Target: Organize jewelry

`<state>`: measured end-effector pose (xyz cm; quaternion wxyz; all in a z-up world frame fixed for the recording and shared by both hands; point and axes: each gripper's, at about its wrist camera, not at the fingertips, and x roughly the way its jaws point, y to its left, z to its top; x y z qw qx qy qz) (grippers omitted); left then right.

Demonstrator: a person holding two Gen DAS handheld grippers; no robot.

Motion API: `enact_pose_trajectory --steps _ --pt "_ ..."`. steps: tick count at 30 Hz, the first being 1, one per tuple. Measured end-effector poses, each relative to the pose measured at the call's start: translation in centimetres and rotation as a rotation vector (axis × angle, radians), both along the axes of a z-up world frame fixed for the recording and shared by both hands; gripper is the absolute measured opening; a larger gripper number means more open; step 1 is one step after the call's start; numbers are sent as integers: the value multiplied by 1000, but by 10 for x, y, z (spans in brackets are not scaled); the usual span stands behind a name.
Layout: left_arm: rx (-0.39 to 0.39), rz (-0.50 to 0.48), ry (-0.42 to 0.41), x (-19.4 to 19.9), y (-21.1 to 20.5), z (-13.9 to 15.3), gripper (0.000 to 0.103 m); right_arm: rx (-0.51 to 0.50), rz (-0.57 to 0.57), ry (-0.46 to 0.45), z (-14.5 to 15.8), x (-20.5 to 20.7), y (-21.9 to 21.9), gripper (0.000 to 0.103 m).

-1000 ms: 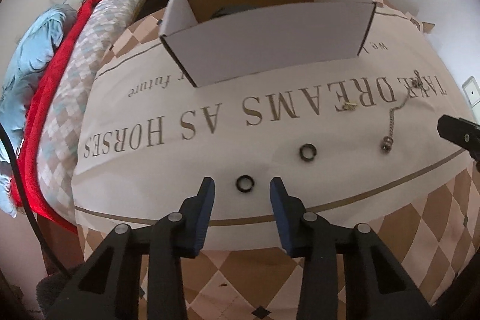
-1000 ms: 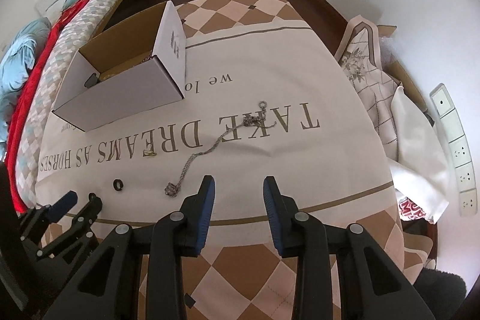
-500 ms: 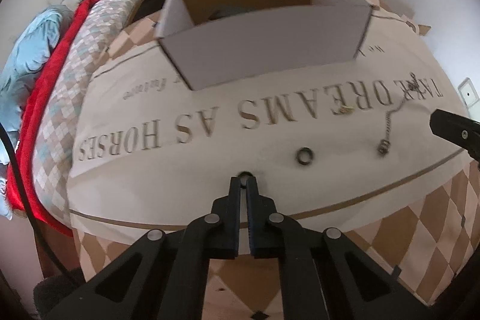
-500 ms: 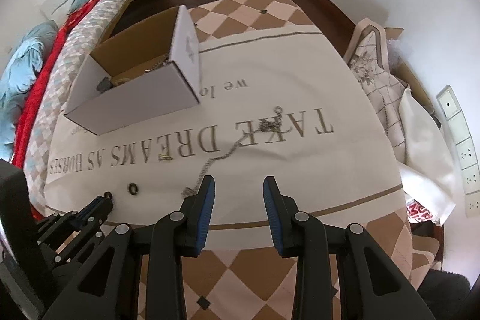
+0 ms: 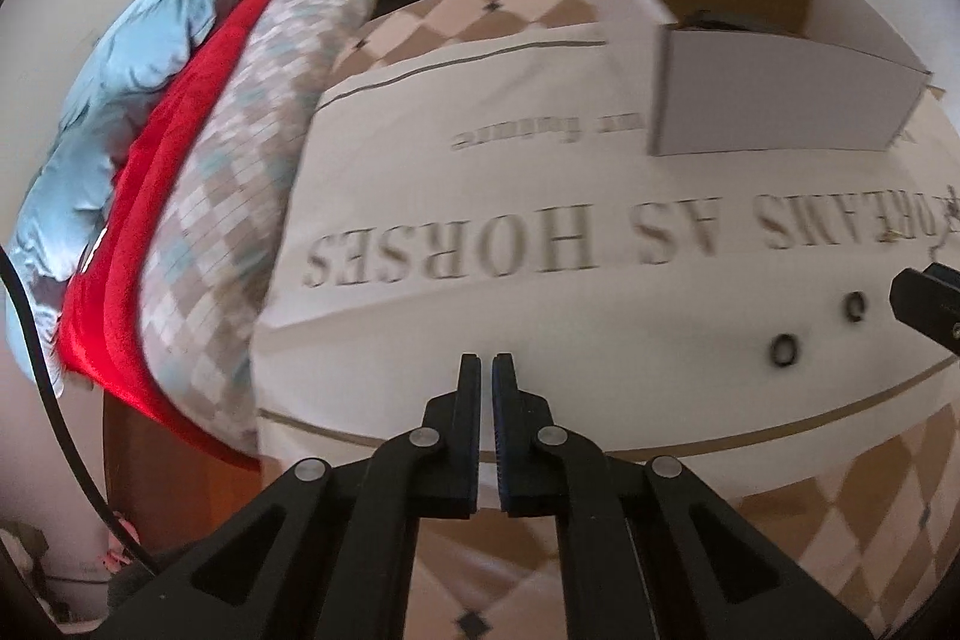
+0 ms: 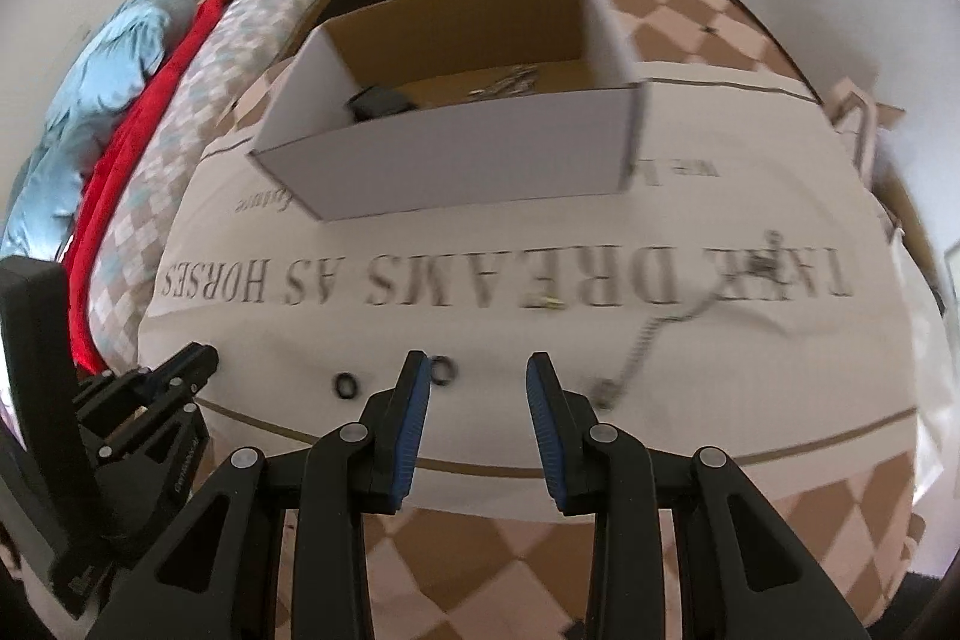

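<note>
While hovering over the cream cloth on the worktop, seems to be in the collecting step: picking up loose jewelry and bringing it to the cardboard box. Judging by the inside of the box, has a dark piece and some silvery pieces put away already. Not yet collected: a first ring and a second ring, both dark, lying flat on the cloth between the two grippers. Also a thin chain further right, and a small golden piece on the printed letters, well apart from the box.

Concerning the left gripper: closed almost completely, with only a hairline between the pads. Holds nothing visible and touches neither ring.

Concerning the right gripper: opened partly, rather narrow than wide, holding nothing. Has the first ring just beside its left finger, at the inner side near the tip. Cannot tell whether level with the pads or beyond them.

For the next move, probably calls for a small shift to centre the first ring between the pads, then lowering onto the cloth and closing gently. Needs exact aim, since so small and flat a piece could slide away or be pushed aside.
</note>
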<state>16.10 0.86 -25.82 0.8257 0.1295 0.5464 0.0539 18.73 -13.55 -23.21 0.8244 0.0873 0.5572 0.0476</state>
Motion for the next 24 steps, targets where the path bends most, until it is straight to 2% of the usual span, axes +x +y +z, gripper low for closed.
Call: enact_pose_trajectory --steps 7,24 --pt "14 37 -3 -2 24 -1 2 -28 47 8 -10 9 32 36" --pt "1 47 0 2 34 -2 2 -80 32 33 -25 15 33 36"
